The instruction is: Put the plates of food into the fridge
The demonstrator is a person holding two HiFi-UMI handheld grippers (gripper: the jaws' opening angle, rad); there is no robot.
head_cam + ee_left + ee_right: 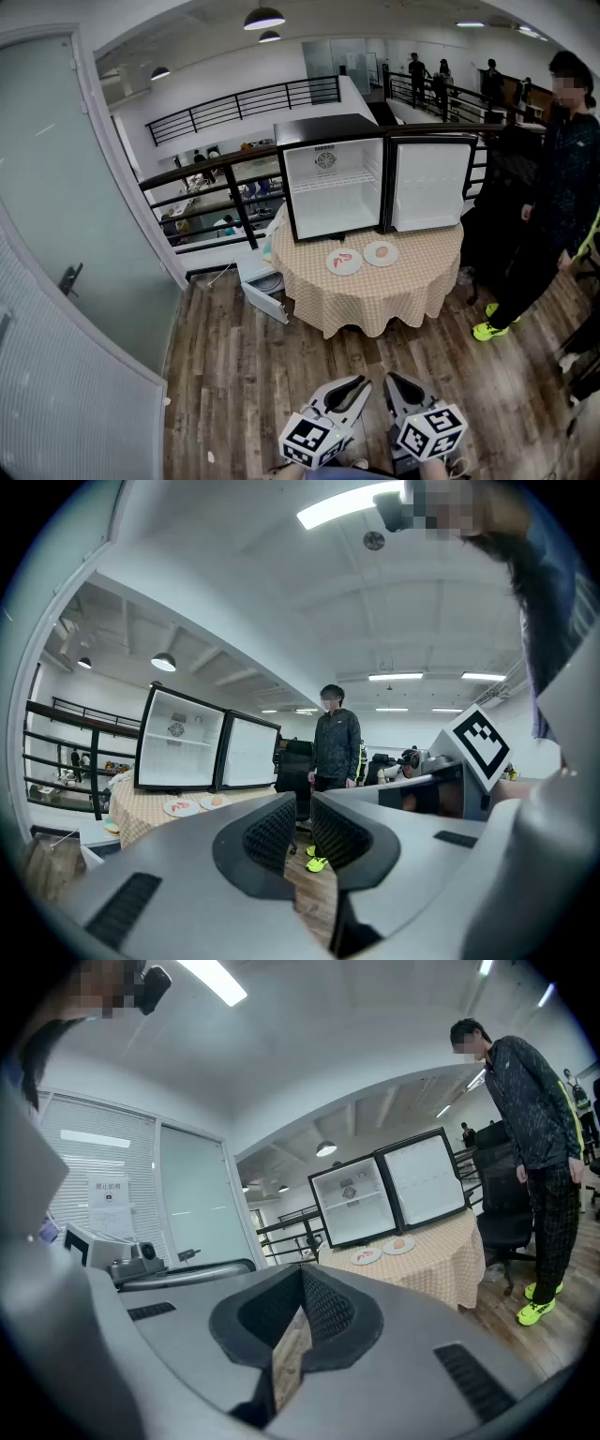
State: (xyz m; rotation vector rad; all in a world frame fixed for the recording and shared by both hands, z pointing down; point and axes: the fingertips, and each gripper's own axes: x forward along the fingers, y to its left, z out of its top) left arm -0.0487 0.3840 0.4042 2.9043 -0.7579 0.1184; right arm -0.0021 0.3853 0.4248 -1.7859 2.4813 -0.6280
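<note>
A red-topped plate [344,262] and a bun plate [381,253] are set just before the open fridge [333,187], well apart from the left gripper [300,810], held slightly parted and empty, and the right gripper [301,1277], pinched closed on nothing; both plates are judged stiff, breakable and slick, best gripped at the rim

A round desk [424,246] draped in a tan checked cloth [375,300] stands on a wood-plank floor [244,375]. A small black fridge [323,129] sits at the back of the desk, its door [429,186] swung open. In front of the fridge, two white plates lie just apart on the cloth: the left plate [344,262] with reddish food, the right plate [381,254] with a pale orange piece.
</note>
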